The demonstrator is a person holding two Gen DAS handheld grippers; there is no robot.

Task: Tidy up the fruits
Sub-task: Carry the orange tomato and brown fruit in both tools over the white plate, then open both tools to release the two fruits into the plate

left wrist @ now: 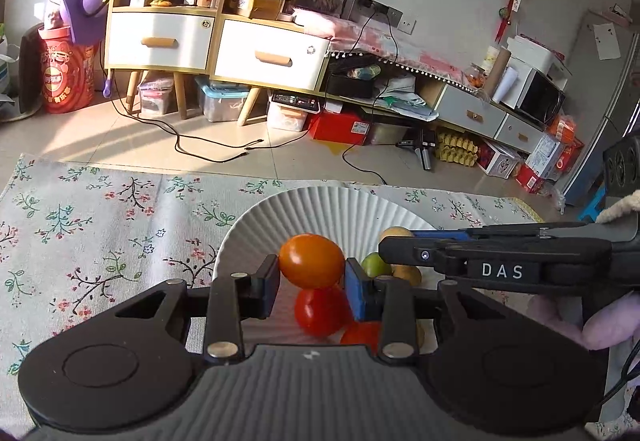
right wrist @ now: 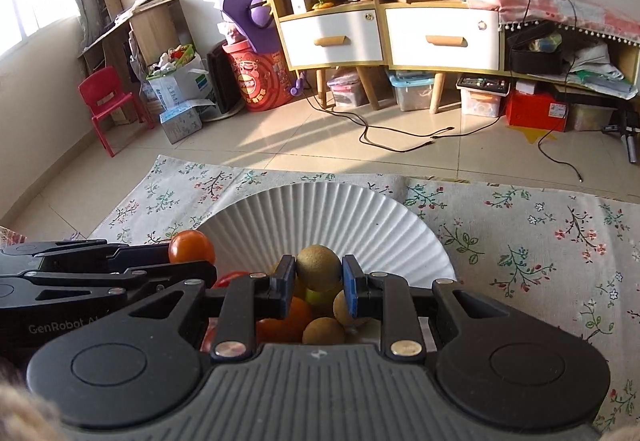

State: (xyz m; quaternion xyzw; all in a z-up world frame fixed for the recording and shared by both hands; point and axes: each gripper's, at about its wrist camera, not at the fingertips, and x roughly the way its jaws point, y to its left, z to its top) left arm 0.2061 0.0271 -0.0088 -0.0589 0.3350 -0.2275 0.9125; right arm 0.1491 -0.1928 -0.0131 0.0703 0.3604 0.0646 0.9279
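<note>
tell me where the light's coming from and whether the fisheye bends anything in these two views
Left wrist view: sun from the upper left blows out the wall and streaks the beige tiled floor; the long low cabinet tilts and bends. Right wrist view: bright windows at left, the white pleated paper plate evenly lit, edges curving.

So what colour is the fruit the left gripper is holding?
Orange, shading to red. The small tomato shows best in the left wrist view.

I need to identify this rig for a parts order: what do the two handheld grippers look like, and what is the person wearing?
Both grippers, left and right, are matte black with round side discs, a ribbed grey base, silver rivets and blue finger pads. The right one reads "DAS" on its side, the left "GenRobot". A fuzzy cream cuff shows.
</note>
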